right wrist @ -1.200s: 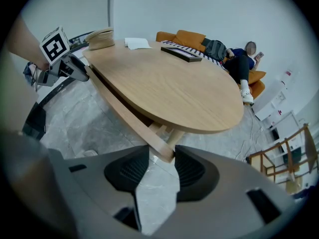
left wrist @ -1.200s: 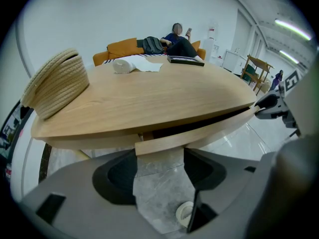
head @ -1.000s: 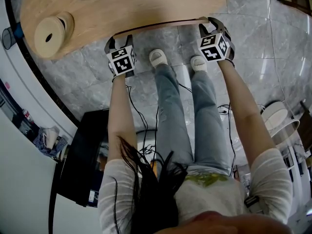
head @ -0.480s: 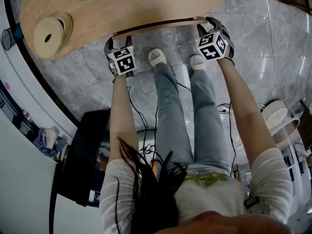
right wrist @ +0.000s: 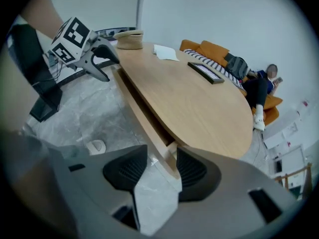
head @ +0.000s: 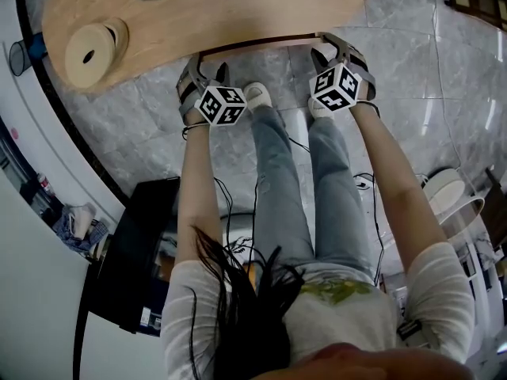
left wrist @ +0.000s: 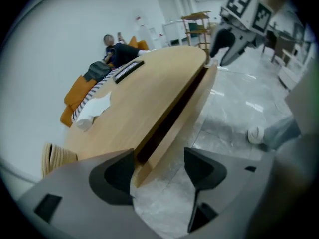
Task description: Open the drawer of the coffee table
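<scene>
**A:** Head view first: where is the drawer (head: 261, 42)?

**B:** It stands a little way out from under the near edge of the oval tabletop (head: 238, 6), with a dark gap showing behind its front.

**A:** And the left hand-held gripper (head: 207, 66)?

**B:** It is at the drawer's left end with its jaws wide. The front's corner sits between them, close by one pad and well clear of the other.

**A:** The right hand-held gripper (head: 333, 47)?

**B:** It is at the other end. Its jaws have just been opening and are apart, with the front's end between them, not pressed.
</scene>
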Action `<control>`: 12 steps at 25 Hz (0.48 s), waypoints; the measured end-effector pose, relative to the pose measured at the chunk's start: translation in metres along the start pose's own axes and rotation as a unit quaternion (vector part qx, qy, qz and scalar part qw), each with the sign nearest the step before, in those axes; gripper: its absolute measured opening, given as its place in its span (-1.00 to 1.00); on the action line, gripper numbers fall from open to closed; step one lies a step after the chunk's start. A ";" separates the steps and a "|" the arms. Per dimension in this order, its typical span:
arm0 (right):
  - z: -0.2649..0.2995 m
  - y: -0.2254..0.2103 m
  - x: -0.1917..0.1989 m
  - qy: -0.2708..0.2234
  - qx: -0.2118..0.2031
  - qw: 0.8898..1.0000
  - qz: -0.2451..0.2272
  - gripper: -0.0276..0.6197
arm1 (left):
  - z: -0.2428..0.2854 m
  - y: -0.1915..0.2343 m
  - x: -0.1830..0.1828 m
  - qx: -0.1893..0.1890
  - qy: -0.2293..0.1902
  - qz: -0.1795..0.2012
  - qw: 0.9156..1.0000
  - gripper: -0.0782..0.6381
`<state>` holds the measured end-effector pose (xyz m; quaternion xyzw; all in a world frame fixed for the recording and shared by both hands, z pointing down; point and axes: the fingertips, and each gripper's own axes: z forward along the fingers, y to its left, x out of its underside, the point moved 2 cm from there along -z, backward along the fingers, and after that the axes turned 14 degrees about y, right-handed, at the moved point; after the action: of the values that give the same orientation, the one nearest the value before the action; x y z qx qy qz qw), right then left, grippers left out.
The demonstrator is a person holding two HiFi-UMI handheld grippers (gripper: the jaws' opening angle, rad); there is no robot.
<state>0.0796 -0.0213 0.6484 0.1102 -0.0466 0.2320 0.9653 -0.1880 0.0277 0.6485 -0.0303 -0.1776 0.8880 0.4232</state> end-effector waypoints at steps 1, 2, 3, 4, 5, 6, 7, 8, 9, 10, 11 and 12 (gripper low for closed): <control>-0.002 0.005 -0.006 -0.006 0.003 1.000 -0.024 -0.33 | -0.002 -0.005 -0.005 -0.006 -0.004 0.039 0.999 0.08; -0.003 0.010 -0.012 -0.012 0.005 0.999 -0.046 -0.34 | -0.004 -0.011 -0.010 -0.010 -0.009 0.073 0.997 0.08; -0.005 0.015 -0.018 -0.018 0.005 0.998 -0.066 -0.35 | -0.006 -0.016 -0.015 -0.012 -0.015 0.100 0.995 0.08; -0.006 0.020 -0.024 -0.024 0.004 0.996 -0.080 -0.36 | -0.008 -0.023 -0.020 -0.010 -0.021 0.123 0.992 0.08; -0.006 0.024 -0.029 -0.029 0.000 0.996 -0.090 -0.37 | -0.009 -0.029 -0.025 -0.006 -0.027 0.141 0.990 0.08; -0.006 0.028 -0.035 -0.032 -0.005 0.995 -0.096 -0.36 | -0.009 -0.035 -0.030 -0.002 -0.031 0.155 0.987 0.08; -0.006 0.031 -0.040 -0.035 -0.010 0.994 -0.102 -0.36 | -0.010 -0.039 -0.035 0.002 -0.034 0.167 0.985 0.08; -0.006 0.033 -0.045 -0.037 -0.013 0.993 -0.109 -0.36 | -0.010 -0.043 -0.039 0.004 -0.036 0.177 0.984 0.08; -0.005 0.036 -0.049 -0.038 -0.015 0.992 -0.119 -0.36 | -0.009 -0.045 -0.043 0.004 -0.039 0.183 0.982 0.08; -0.004 0.039 -0.053 -0.038 -0.016 0.990 -0.132 -0.36 | -0.009 -0.046 -0.046 0.003 -0.040 0.186 0.982 0.07; -0.003 0.042 -0.056 -0.038 -0.017 0.988 -0.148 -0.36 | -0.009 -0.046 -0.048 0.002 -0.042 0.185 0.982 0.08; -0.001 0.046 -0.058 -0.036 -0.016 0.985 -0.166 -0.36 | -0.009 -0.045 -0.049 0.001 -0.044 0.181 0.982 0.07</control>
<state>0.0074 -0.0068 0.6478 0.1090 -0.0663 0.0638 0.9898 -0.1210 0.0191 0.6508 -0.0229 -0.1865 0.9506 0.2469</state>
